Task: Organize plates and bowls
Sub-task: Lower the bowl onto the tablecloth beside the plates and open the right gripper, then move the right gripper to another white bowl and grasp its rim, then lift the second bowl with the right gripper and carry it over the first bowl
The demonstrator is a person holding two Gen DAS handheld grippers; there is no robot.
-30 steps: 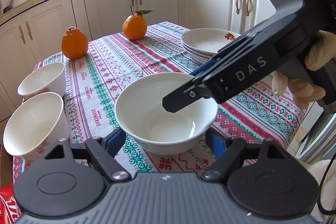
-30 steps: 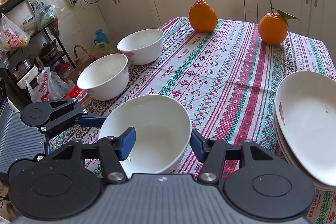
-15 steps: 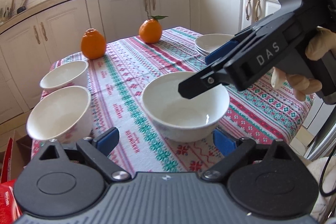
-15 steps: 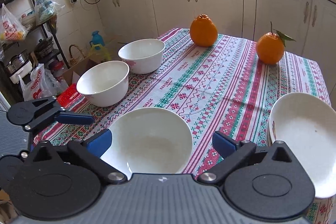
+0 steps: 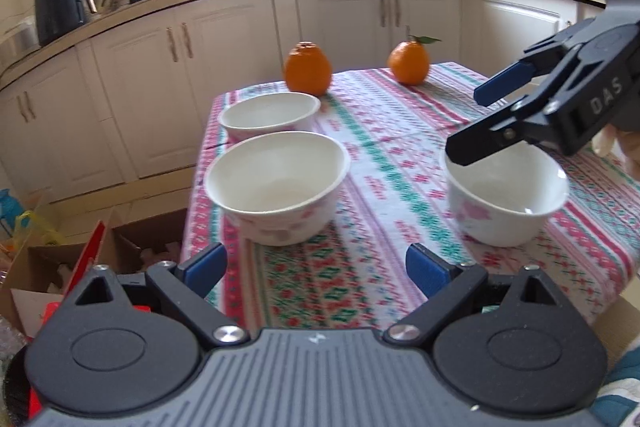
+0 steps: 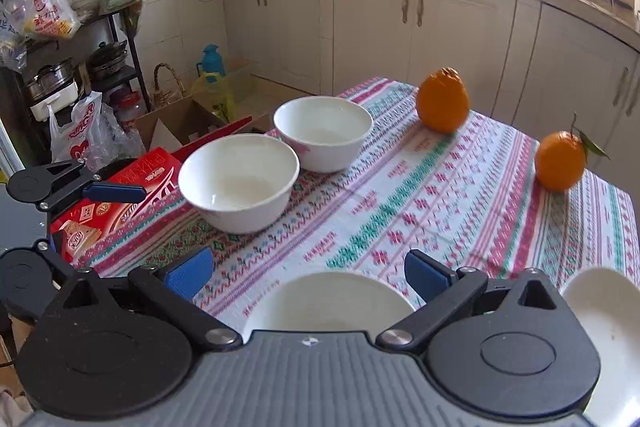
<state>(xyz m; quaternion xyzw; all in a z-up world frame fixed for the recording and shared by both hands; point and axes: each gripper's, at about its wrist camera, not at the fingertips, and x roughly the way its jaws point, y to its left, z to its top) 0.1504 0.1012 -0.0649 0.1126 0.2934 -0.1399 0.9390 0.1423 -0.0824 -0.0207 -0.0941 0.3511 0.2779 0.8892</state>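
Both tools read empty. My left gripper (image 5: 316,265) stands wide, blue pads apart over bare tablecloth (image 5: 384,131); my right gripper (image 6: 308,273) is likewise spread wide, nothing between its pads.

Three bowls stand upright and apart on the cloth. The near-left bowl (image 5: 276,183) lies directly ahead of the left gripper, slightly left of its centre line, with the far-left bowl (image 5: 270,115) just behind it. The right-hand bowl (image 5: 506,199) sits beneath the right gripper, which hangs over its rim without touching it. A bowl has no long axis, so any rim approach should serve. My judgement: the left hand is the nearer one for the near-left bowl, which probably has to be nested with the others.

Limits of view: the plate stack (image 6: 604,311) is cut off at the right wrist frame edge (plate count not readable). Two oranges (image 5: 308,67) stand at the far end.
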